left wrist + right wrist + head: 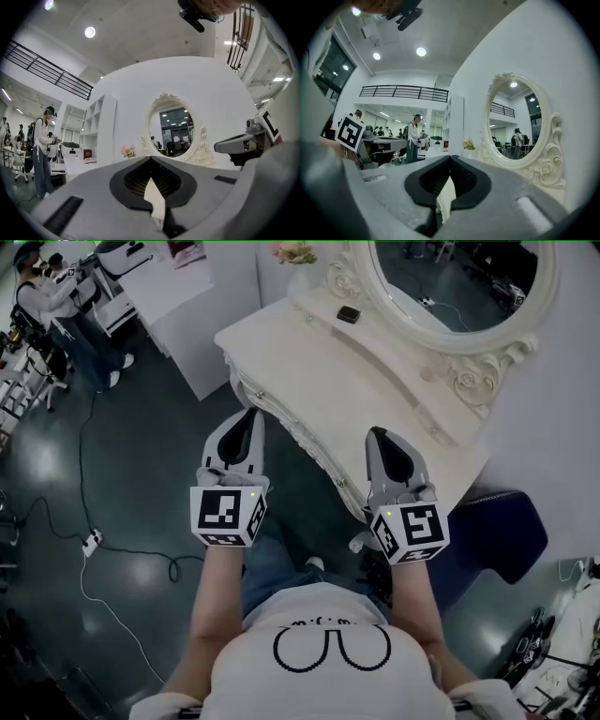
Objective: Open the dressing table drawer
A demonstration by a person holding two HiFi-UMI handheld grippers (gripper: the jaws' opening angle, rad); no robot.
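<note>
One cream dressing table [319, 362] is standing at an angle before the person, and its one oval mirror [450, 277] is rising behind the top. One dark blue stool [497, 531] is waiting at the right of it. The drawer [305, 439] is sitting shut in the carved front, under the top's edge and between the two grippers. The left gripper [250, 414] and the right gripper [377, 433] are both hovering level, near the front but apart from it, each with its jaws pressed together on nothing. I think this is the risk: closed jaws cannot take the small knob [339, 482] (if it is one) and may be scraping the carving instead. A hard pull could also shake the one small dark box [349, 314] on the top.
</note>
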